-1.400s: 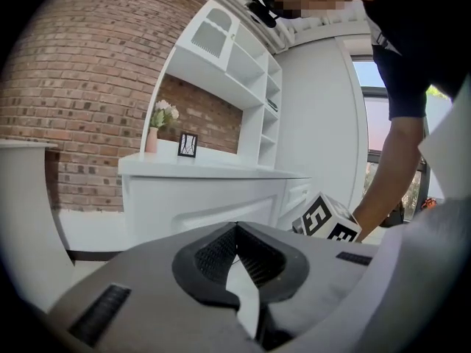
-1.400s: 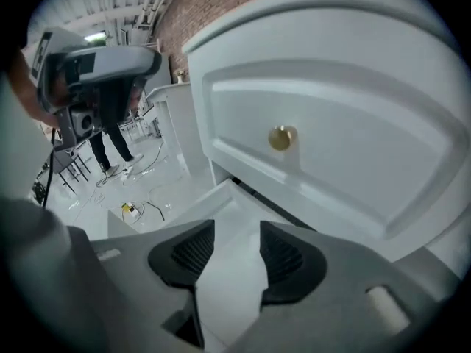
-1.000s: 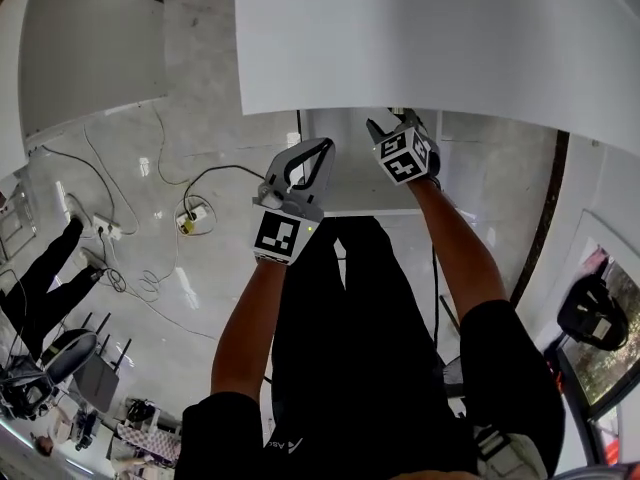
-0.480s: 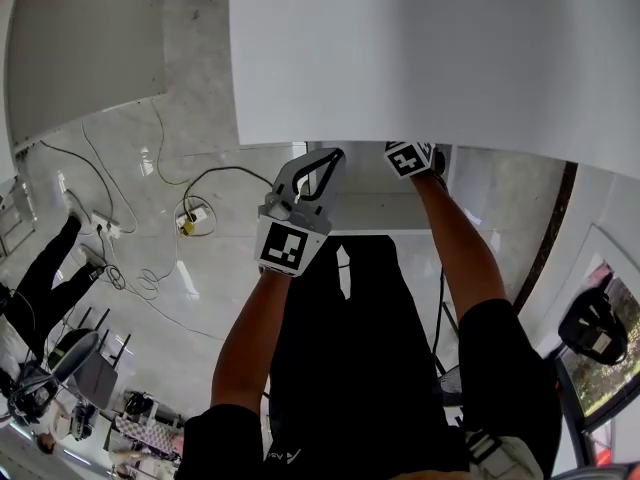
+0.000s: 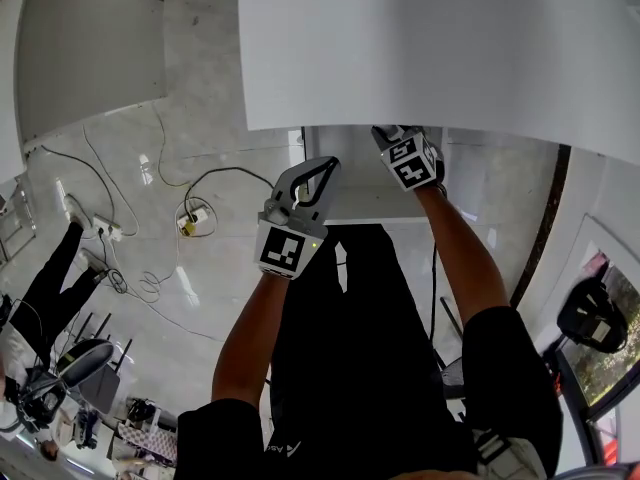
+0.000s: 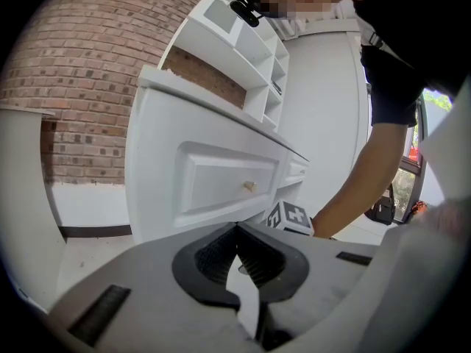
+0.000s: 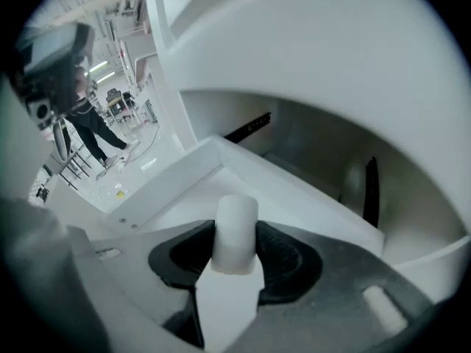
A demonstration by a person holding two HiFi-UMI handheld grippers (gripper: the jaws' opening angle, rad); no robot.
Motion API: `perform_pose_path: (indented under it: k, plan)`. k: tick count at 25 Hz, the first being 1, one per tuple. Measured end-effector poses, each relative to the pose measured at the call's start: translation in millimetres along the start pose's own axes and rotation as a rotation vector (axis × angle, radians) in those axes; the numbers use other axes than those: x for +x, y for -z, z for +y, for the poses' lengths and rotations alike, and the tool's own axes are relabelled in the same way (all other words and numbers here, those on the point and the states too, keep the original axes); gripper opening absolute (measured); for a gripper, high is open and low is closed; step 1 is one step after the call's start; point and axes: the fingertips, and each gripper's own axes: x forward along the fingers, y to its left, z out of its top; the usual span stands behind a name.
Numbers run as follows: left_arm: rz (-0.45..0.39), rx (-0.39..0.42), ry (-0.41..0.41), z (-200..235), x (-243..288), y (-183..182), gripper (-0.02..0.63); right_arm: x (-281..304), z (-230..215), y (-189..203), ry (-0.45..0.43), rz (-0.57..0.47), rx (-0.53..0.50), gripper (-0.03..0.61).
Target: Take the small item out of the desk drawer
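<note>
My right gripper is inside the open white drawer. A small white cylinder stands upright between its pads, and the jaws are closing onto it with both pads touching its sides. In the head view the right gripper is tucked under the edge of the white desk top, over the pulled-out drawer. My left gripper hovers beside the drawer, shut and holding nothing. The left gripper view shows the left gripper with its pads together, facing a closed drawer front with a small knob.
Cables and a power strip lie on the glossy floor to the left. A person in black stands at the far left by some equipment. Another white desk is at the upper left. A dark bag sits at the right.
The right gripper pushed further under the desk edge into the drawer, then drew back slightly. The left gripper has stayed almost still beside the drawer.
</note>
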Motion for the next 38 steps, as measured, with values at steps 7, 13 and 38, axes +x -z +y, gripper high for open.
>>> perform_pose_path:
  k: [7, 13, 38]
  plan:
    - [-0.054, 0.025, 0.036, -40.5, -34.4, -67.2, -0.003, -150.9, 46.0, -60.8, -0.027, -0.265, 0.041, 0.176]
    - [-0.119, 0.068, 0.055, -70.0, -66.7, -148.5, -0.002, -288.2, 66.4, -113.7, 0.006, -0.489, 0.075, 0.176]
    - [-0.425, 0.279, 0.126, -221.6, -221.0, -366.1, -0.002, -674.4, 146.7, -215.4, 0.07, -1.298, 0.024, 0.173]
